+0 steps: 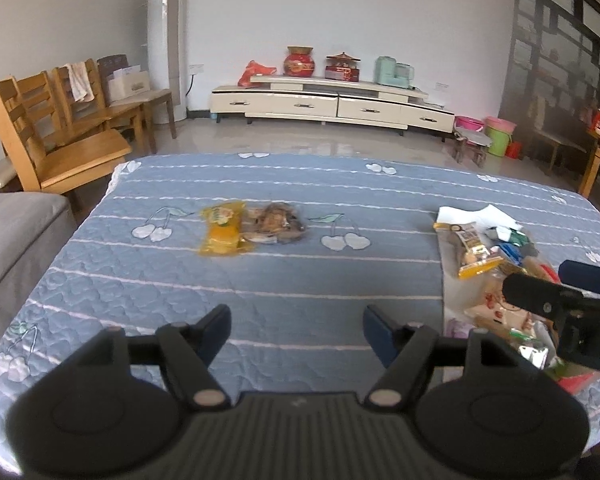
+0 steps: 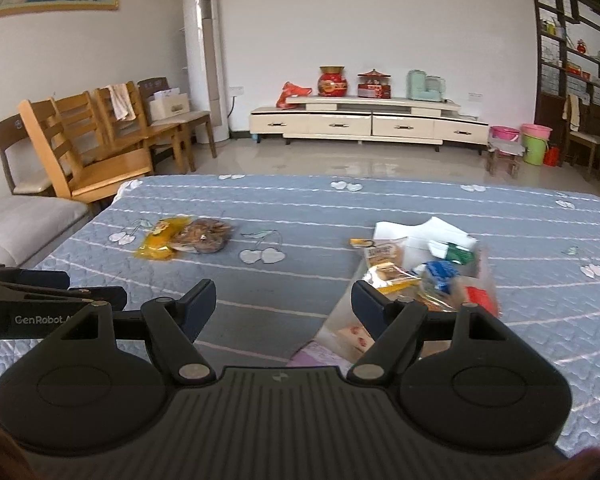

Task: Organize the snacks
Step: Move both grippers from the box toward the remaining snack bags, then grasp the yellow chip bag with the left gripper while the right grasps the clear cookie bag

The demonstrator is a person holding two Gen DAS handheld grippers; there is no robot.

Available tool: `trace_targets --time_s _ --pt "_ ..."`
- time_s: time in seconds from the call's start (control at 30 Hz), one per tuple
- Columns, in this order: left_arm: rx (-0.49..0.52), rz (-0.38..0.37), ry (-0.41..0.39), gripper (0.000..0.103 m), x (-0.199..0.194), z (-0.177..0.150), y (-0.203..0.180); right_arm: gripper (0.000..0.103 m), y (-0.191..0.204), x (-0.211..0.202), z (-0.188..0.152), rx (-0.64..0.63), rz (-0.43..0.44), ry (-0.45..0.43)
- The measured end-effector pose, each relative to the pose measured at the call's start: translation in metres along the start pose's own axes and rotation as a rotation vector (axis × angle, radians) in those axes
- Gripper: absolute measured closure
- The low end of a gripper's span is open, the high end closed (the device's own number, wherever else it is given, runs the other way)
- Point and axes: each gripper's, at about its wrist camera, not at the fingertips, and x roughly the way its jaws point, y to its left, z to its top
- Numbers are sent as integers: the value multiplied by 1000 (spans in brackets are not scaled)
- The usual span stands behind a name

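A yellow snack pack (image 1: 222,229) and a clear pack of brown snacks (image 1: 275,223) lie side by side at the table's middle left; both show in the right wrist view, the yellow pack (image 2: 161,239) and the brown pack (image 2: 203,235). A pile of mixed snack packets on a clear bag (image 1: 496,264) lies at the right, also in the right wrist view (image 2: 424,272). My left gripper (image 1: 296,330) is open and empty above the blue cloth. My right gripper (image 2: 283,306) is open and empty, its right finger over the pile's near edge.
The table wears a blue quilted cloth with cherry prints (image 1: 260,288). Wooden chairs (image 1: 52,136) and a grey sofa (image 1: 12,232) stand at the left. A cream TV cabinet (image 1: 328,106) and a white standing air conditioner (image 1: 168,40) are beyond.
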Motion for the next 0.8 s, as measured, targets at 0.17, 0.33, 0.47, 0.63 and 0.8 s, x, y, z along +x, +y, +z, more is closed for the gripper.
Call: trace_targets --time_s 0.17,0.33,0.47,0.63,0.8 --pt "-29 20 9 29 10 0 16 9 7 17 -1 -22 22 16" --pt "-69 57 19 19 32 7 39 9 17 36 1 -37 43 30" --pt "-95 102 10 16 64 30 57 9 19 52 3 -39 53 36" --pt "-106 141 37 16 125 64 70 8 21 73 6 -37 60 38" --pt "-67 182 118 16 197 82 71 8 20 95 9 -35 60 48"
